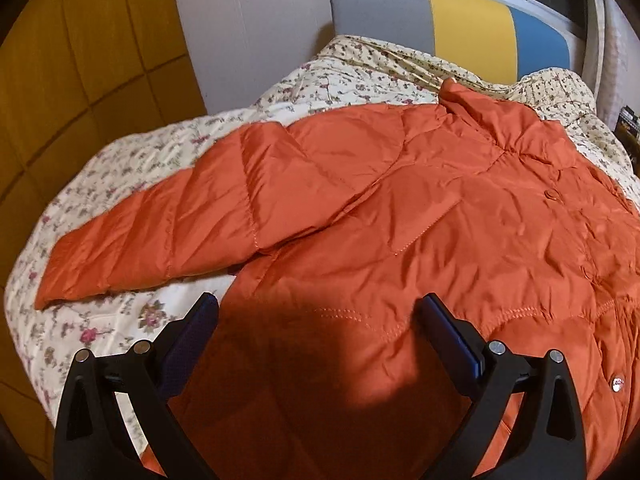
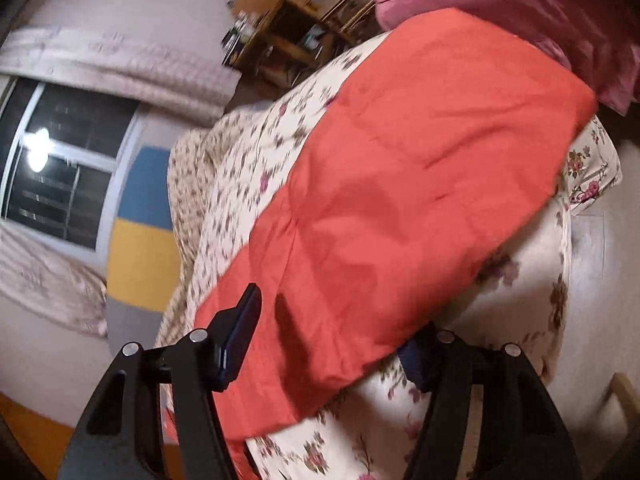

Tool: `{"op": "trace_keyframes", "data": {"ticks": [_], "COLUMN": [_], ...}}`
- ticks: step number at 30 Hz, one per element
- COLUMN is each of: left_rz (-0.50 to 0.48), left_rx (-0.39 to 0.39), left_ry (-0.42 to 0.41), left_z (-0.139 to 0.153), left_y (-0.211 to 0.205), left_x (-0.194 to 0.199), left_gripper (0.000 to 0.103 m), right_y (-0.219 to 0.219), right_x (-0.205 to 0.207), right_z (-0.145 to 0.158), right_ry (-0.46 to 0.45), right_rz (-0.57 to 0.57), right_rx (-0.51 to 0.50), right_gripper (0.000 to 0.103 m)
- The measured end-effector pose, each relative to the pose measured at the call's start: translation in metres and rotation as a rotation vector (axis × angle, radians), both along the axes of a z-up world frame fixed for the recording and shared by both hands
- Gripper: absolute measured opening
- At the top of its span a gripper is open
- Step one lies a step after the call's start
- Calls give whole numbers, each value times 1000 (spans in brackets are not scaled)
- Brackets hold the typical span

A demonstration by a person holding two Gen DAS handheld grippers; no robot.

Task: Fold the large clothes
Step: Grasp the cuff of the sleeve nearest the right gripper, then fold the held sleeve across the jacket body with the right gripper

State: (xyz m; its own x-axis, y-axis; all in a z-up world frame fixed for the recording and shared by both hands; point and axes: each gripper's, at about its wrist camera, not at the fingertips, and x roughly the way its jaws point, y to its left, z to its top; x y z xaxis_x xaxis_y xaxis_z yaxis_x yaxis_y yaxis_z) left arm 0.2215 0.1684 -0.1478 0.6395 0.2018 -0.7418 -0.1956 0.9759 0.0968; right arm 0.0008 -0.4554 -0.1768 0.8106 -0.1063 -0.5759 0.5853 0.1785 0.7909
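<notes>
Left wrist view: one orange jacket [image 1: 400,208] lies flat on the floral quilt [image 1: 120,160], one sleeve [image 1: 160,224] stretched out left, two buttons showing down the front. The left gripper [image 1: 320,316] hovers over the hem, jaws wide apart, nothing in them. One tri-colour headboard [image 1: 448,28] behind.

Right wrist view: tilted and blurry. Right gripper [image 2: 340,328] is open; jacket [image 2: 400,184] fabric sits between its two fingers, can't tell if it's pinched. One pink pillow [image 2: 520,12] top right
</notes>
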Motion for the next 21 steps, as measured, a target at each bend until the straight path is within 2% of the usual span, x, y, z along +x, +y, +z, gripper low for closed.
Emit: {"op": "trace_keyframes", "data": {"ticks": [3, 7, 10, 13, 16, 18, 21], "left_rz": [0, -1, 0, 1, 2, 2, 3], "left_rx": [-34, -58, -64, -53, -52, -57, -70], "left_ry": [8, 15, 26, 31, 33, 30, 26], "left_z": [-10, -14, -18, -19, -20, -21, -21], "left_y": [4, 6, 7, 5, 4, 5, 7], "left_x": [0, 2, 3, 4, 5, 5, 4], "left_gripper": [100, 100, 100, 100, 100, 100, 100], "right_y": [-8, -9, -5, 5, 34, 57, 92], "right_x": [-8, -4, 7, 21, 48, 66, 89], "right_z": [-1, 0, 11, 31, 70, 88, 106], "right_ry": [-5, 62, 120, 144, 145, 134, 120], "right_rz": [-46, -73, -56, -38, 27, 85, 154], "right_rx": [-8, -67, -165, -288, -516, -627, -742], "right_gripper": [56, 24, 14, 10, 10, 10, 10]}}
